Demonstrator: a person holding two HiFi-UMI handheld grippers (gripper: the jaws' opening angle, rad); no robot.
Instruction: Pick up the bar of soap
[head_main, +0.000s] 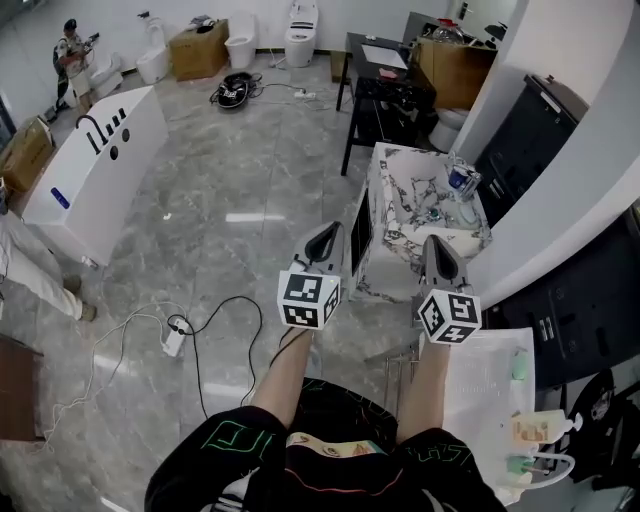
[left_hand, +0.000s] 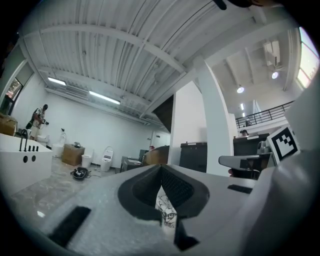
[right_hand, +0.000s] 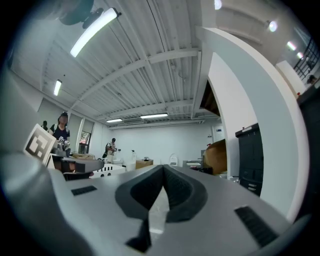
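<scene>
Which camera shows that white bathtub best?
The head view: the whole bathtub shows from above, on the floor at left. The left gripper view catches only its end at the edge; the right gripper view shows a tiny far piece.

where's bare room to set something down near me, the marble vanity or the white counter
The white counter is bare along its left side; small green and tan items crowd its right edge. The marble vanity looks free on its left part; a blue-white cup crowds its far right corner.
</scene>
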